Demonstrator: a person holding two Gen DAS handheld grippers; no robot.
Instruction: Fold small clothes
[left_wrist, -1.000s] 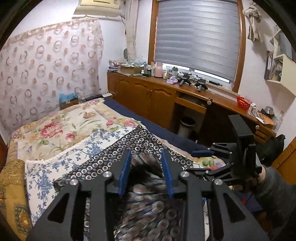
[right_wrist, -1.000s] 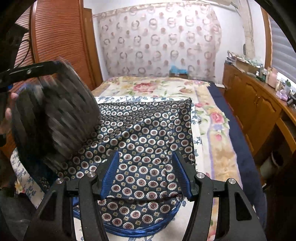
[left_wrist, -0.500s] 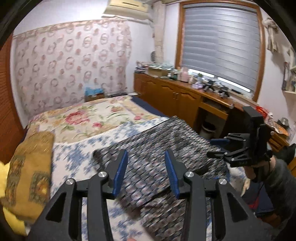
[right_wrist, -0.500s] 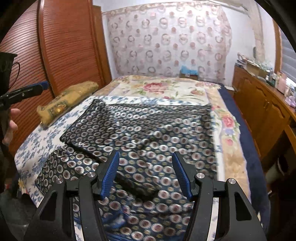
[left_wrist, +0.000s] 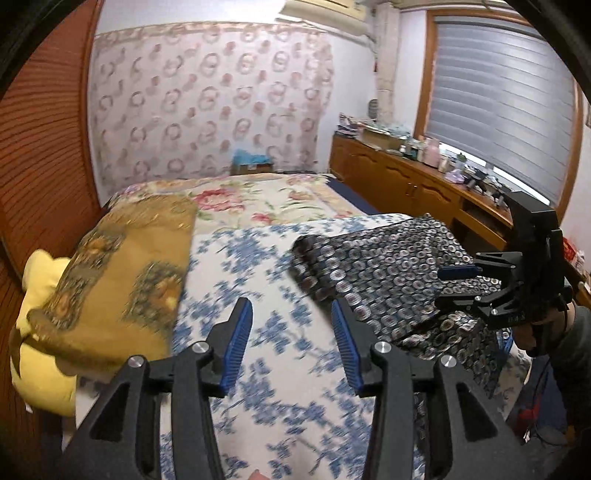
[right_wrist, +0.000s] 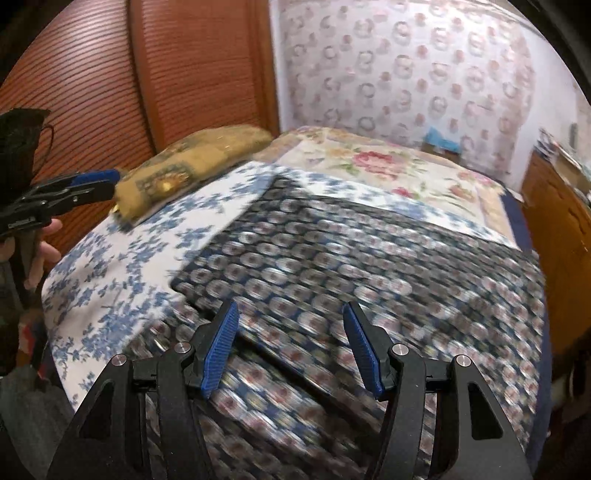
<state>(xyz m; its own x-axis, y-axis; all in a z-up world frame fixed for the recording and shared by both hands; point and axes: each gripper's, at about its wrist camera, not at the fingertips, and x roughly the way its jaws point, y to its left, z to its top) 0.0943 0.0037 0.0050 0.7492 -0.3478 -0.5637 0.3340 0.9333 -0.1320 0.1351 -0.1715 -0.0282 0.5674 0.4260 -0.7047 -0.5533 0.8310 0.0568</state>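
Holding both grippers above the bed, we are keeping each pair of fingers spread wide with nothing between them; the left gripper is hovering over the blue-flowered sheet, and its blue pads are gripping no cloth; the patterned garment, dark with small ringed dots, is lying just to the right of our left fingers, folded over on itself with one corner pointing away from them; beyond and to the left of those fingers a yellow-brown cushion is resting on the bed, with a floral quilt farther ahead; at the right edge of the left view we are seeing the right gripper above the garment's near part.

From the right view, we are looking down on the same garment, which is spreading directly ahead of and beneath the right gripper; its upper folded layer is showing a straight edge just beyond the fingertips; whether the fingers are touching the cloth we cannot tell, since the picture is blurred; far to the left of these fingers the left gripper is showing side-on near the cushion.
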